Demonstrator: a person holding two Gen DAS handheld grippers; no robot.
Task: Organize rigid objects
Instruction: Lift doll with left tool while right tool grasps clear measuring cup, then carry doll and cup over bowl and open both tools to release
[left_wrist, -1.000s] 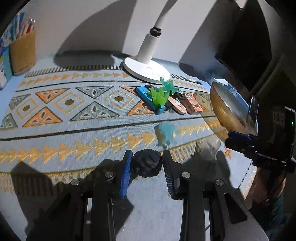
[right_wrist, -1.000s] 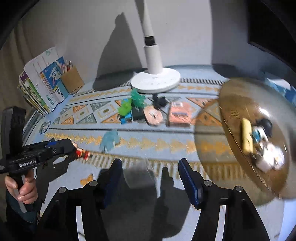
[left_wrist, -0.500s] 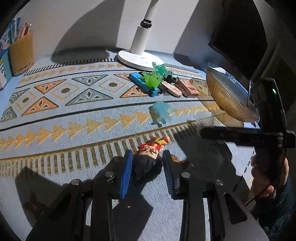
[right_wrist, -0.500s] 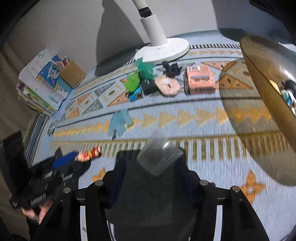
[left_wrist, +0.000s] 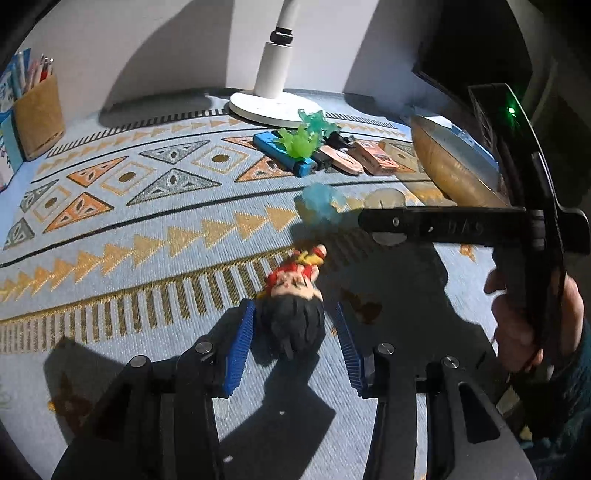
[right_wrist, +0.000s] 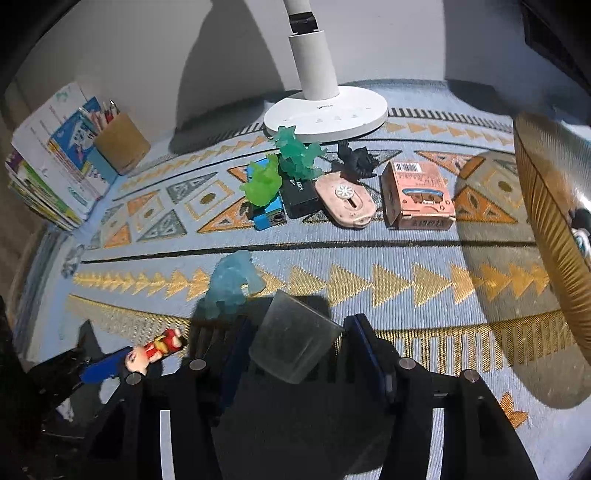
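the right edge of the right wrist view is cutting off the ribbed bowl (right_wrist: 546, 221), leaving the small things inside it too partial to name. the clear cup (right_wrist: 293, 347) is hiding the table behind it, and the lamp stem (left_wrist: 275, 55) is running out of frame at the top.

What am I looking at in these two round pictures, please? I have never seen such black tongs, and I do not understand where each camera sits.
There is no robot. A person holds a two-finger gripper in each hand, and a wide-angle camera on each looks along its fingers. The left camera shows the left gripper, its jaws opening. A dark-haired toy figure lies on the patterned mat between them, not gripped. The right camera shows the right gripper closing around a clear cup; whether the pads press it yet I cannot tell. Farther back are a blue translucent figure, a pink box, a white lamp base and a golden bowl.
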